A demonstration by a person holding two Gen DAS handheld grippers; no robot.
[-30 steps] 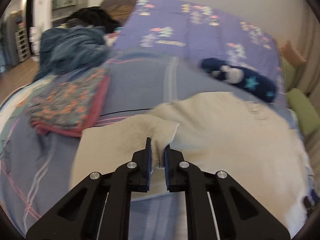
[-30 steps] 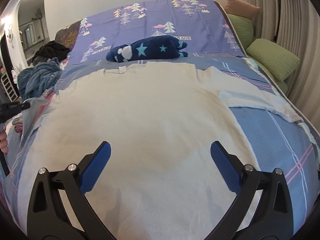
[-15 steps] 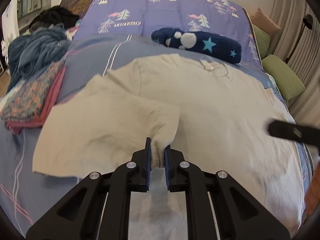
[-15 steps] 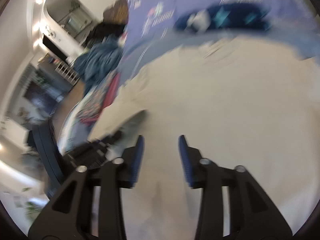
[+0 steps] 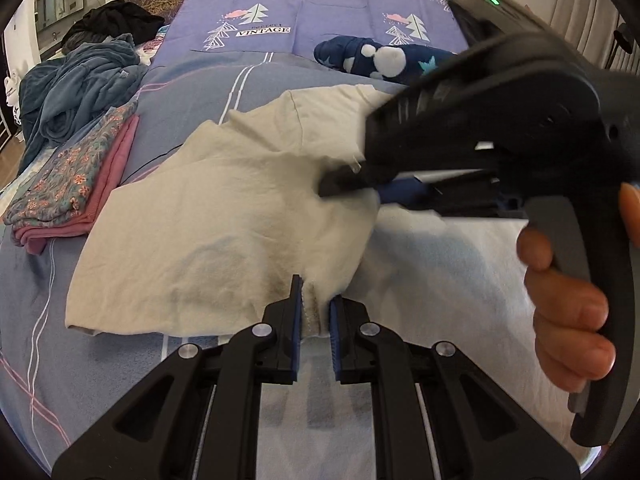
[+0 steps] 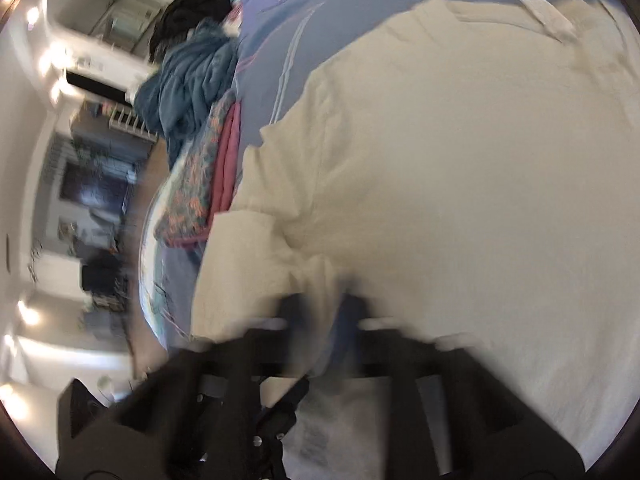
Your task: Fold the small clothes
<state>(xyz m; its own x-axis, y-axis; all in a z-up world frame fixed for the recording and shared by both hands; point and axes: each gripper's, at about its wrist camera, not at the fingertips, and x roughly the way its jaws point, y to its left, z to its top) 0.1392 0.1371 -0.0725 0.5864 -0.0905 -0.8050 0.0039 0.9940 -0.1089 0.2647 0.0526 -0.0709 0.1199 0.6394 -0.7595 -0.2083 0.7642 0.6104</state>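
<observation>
A cream shirt (image 5: 224, 224) lies spread on the bed, its left sleeve side folded over the body. My left gripper (image 5: 314, 316) is shut on the shirt's edge and holds it raised. My right gripper (image 5: 352, 184) reaches in from the right above the fold, its tips against the cloth. In the blurred right wrist view the right gripper (image 6: 324, 316) has shirt cloth (image 6: 460, 160) bunched between its fingers; how tightly it grips is unclear.
A folded floral and pink pile (image 5: 76, 184) lies left of the shirt, with a blue garment heap (image 5: 76, 88) behind it. A navy star-print plush (image 5: 380, 60) lies beyond the shirt by a purple tree-print cover (image 5: 304, 8).
My left gripper has carried the shirt's edge further over the body. My right gripper has narrowed from wide open and swung left onto the fold beside the left gripper.
</observation>
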